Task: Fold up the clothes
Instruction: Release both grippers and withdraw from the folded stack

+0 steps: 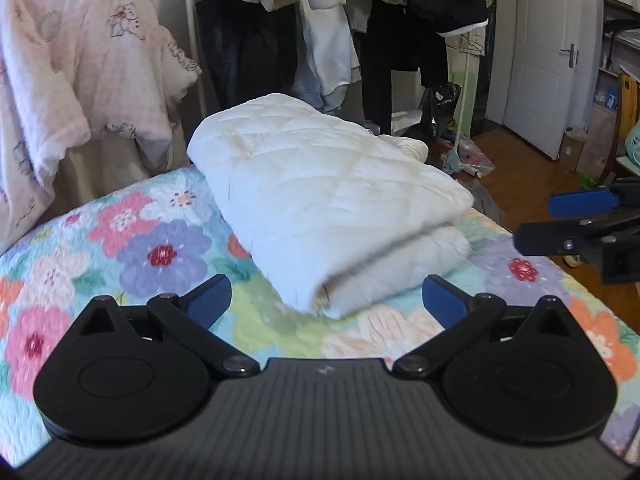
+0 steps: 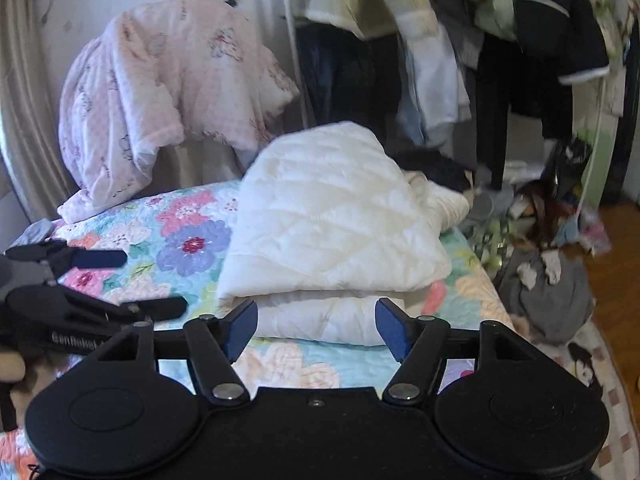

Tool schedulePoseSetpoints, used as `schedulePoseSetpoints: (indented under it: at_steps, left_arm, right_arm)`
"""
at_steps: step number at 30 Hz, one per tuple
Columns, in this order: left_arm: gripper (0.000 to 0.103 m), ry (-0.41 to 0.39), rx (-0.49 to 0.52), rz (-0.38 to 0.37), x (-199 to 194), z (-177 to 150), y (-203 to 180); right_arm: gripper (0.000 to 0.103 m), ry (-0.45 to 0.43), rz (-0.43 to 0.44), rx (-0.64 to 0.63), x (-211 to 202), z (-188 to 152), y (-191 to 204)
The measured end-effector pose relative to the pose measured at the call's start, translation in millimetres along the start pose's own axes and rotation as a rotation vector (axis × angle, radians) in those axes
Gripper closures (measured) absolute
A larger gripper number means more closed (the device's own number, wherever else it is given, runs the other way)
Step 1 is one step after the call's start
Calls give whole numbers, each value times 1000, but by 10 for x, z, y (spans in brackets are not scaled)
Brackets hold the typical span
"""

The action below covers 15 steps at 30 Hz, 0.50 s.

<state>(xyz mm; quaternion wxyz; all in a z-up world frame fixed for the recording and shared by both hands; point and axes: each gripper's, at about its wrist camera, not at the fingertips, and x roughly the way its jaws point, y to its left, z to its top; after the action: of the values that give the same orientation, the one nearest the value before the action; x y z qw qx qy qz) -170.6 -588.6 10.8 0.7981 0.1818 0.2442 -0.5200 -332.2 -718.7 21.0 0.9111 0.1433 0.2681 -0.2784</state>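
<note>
A white quilted garment [image 1: 328,196] lies folded in a thick stack on the floral bedspread [image 1: 152,248]. My left gripper [image 1: 326,300] is open and empty, just in front of the stack's near corner. My right gripper [image 2: 316,326] is open and empty, close to the stack's near folded edge [image 2: 332,316]. The white stack [image 2: 336,216] fills the middle of the right wrist view. The right gripper shows at the right edge of the left wrist view [image 1: 560,222]; the left gripper shows at the left of the right wrist view [image 2: 120,280].
A pink quilt [image 1: 80,80] is draped over a chair behind the bed. A rack of hanging clothes [image 1: 360,20] stands beyond the bed. Clutter and a grey heap [image 2: 548,292] lie on the wooden floor to the right. A white door [image 1: 536,60] is at the far right.
</note>
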Motion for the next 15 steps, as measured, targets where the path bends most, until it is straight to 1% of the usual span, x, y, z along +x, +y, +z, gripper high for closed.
schedulePoseSetpoints:
  at_steps: [1, 3, 4, 6, 9, 13, 15]
  left_arm:
    - [0, 0, 5, 16, -54, -30, -28]
    - [0, 11, 23, 56, -125, -88, -70]
    - [0, 21, 27, 61, -150, -119, -90]
    - [0, 41, 19, 55, -202, -183, -126]
    - [0, 65, -12, 22, -252, -266, -146]
    - [0, 48, -34, 10, -359, -319, -170]
    - [0, 37, -14, 13, -412, -325, -196]
  right_arm:
    - [27, -3, -5, -10, -56, -12, 37]
    - [26, -6, -18, -29, -165, -38, 111]
    - [26, -4, -25, -36, -215, -52, 148]
    - [26, 9, -17, -35, -292, -85, 199]
    - [25, 15, 2, -33, -395, -140, 269]
    - [25, 42, -20, -40, -460, -181, 356]
    - [25, 45, -30, -31, -525, -194, 392]
